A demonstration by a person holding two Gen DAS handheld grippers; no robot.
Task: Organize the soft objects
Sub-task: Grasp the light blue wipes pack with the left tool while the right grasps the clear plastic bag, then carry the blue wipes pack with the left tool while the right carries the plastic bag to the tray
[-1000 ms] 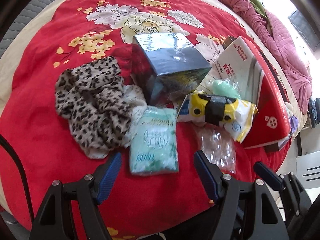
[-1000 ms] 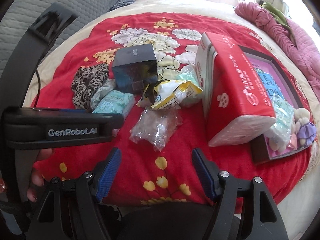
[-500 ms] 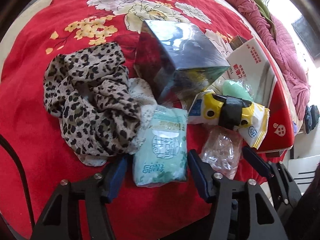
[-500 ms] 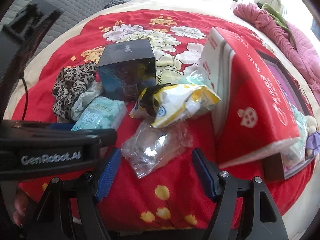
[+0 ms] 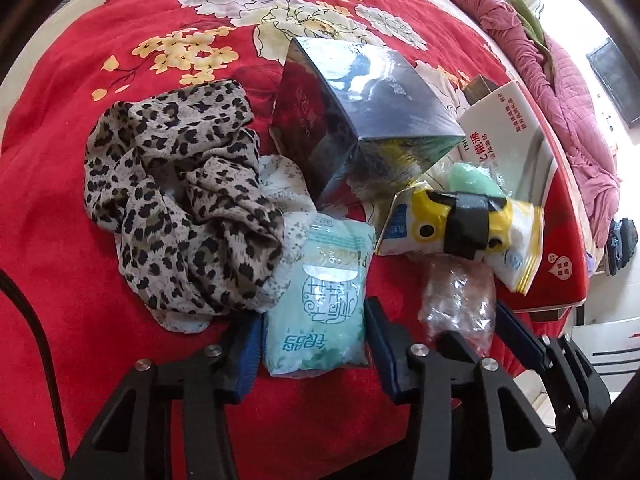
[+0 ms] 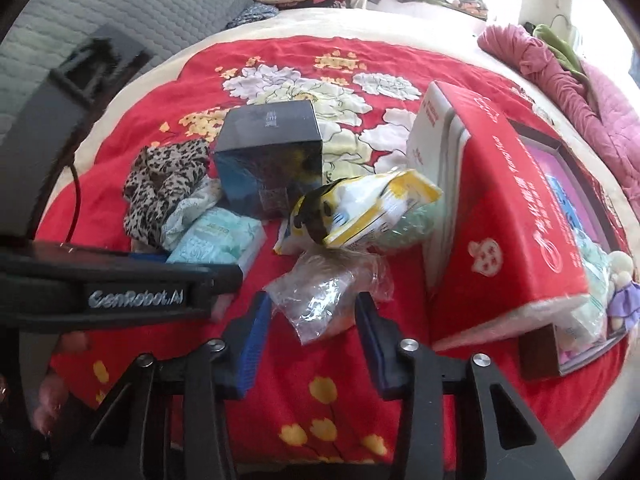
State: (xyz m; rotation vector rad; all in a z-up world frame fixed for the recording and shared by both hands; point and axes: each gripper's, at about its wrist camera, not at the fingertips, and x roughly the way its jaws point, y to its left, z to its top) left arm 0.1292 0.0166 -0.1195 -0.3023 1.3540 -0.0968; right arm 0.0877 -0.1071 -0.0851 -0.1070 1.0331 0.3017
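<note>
- Left gripper [image 5: 314, 344], blue pads apart, straddles a pale green plastic tissue pack [image 5: 320, 300] on the red floral blanket [image 5: 60, 216].
- Crumpled leopard-print fabric scarf [image 5: 180, 216] touches the pack's left side.

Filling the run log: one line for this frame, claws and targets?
left claw: open, straddling mint tissue pack | right claw: open, straddling clear plastic bag | nothing lifted

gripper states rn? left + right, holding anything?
Left gripper: open, fingers on either side of the mint tissue pack, not clamped.
Right gripper: open, fingers flanking the clear plastic bag, no grip yet.
</note>
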